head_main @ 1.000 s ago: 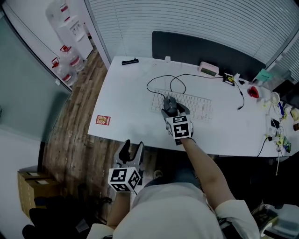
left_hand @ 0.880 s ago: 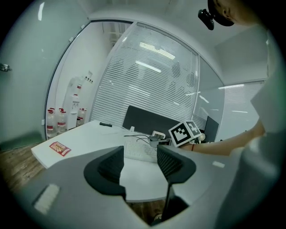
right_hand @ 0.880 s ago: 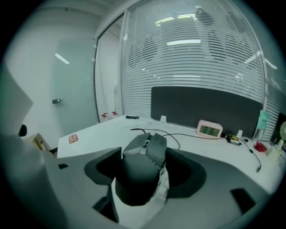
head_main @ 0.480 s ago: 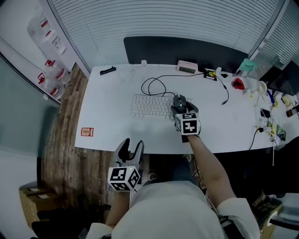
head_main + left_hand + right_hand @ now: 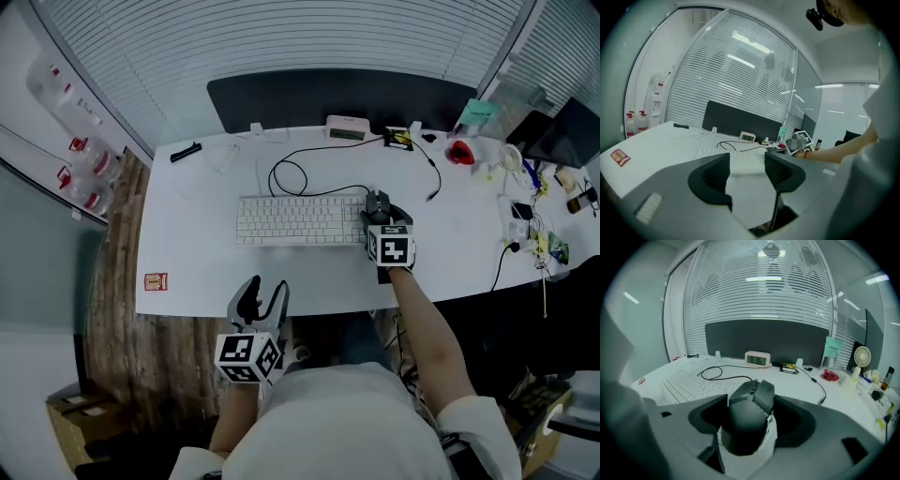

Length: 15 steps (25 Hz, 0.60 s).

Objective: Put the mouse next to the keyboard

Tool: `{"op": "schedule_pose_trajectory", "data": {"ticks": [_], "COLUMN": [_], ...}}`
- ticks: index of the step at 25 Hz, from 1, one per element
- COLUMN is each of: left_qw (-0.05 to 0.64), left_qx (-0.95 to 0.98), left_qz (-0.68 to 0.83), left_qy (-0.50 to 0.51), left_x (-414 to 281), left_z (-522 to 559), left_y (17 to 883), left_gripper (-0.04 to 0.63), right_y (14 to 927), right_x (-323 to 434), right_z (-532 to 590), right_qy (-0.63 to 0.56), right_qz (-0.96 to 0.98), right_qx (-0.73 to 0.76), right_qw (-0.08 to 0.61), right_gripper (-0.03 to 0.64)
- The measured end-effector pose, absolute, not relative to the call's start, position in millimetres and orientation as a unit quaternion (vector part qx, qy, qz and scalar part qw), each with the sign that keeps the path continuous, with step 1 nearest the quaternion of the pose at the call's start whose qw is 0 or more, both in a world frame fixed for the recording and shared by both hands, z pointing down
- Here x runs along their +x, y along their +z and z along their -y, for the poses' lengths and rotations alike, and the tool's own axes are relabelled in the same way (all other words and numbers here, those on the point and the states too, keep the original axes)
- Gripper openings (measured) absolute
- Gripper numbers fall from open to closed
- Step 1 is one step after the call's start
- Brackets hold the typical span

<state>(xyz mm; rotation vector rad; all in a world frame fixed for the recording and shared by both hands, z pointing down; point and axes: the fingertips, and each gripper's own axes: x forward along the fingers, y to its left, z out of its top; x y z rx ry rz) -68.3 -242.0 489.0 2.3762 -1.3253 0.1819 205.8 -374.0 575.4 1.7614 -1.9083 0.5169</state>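
White desk [image 5: 187,246] carries a flat white keyboard [image 5: 298,220]. Right gripper [image 5: 751,425] clamps the black wired mouse [image 5: 378,201] just beside the keyboard's right end. Left gripper [image 5: 747,171] hangs near the desk's front edge, jaws apart and empty.

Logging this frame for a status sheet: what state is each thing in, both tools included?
Keyboard: lying flat on the desk.
Right tool: shut on the mouse.
Mouse: in that grip, by the keyboard's right end.
Left tool: open, empty.
Clock: display lit.
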Motion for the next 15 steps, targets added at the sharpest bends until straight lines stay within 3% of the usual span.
{"op": "schedule_pose_trajectory", "data": {"ticks": [15], "left_qw": [0.214], "left_qx": [0.867], "left_qz": [0.441], "left_qy": [0.093], "left_x": [-25], "left_z": [250], "left_y": [501], "left_gripper": [0.236], "right_y": [623], "right_x": [266], "right_z": [356], "right_qy": [0.224], "right_qz": [0.665], "right_qx": [0.654], "right_qw": [0.282], "right_gripper": [0.308]}}
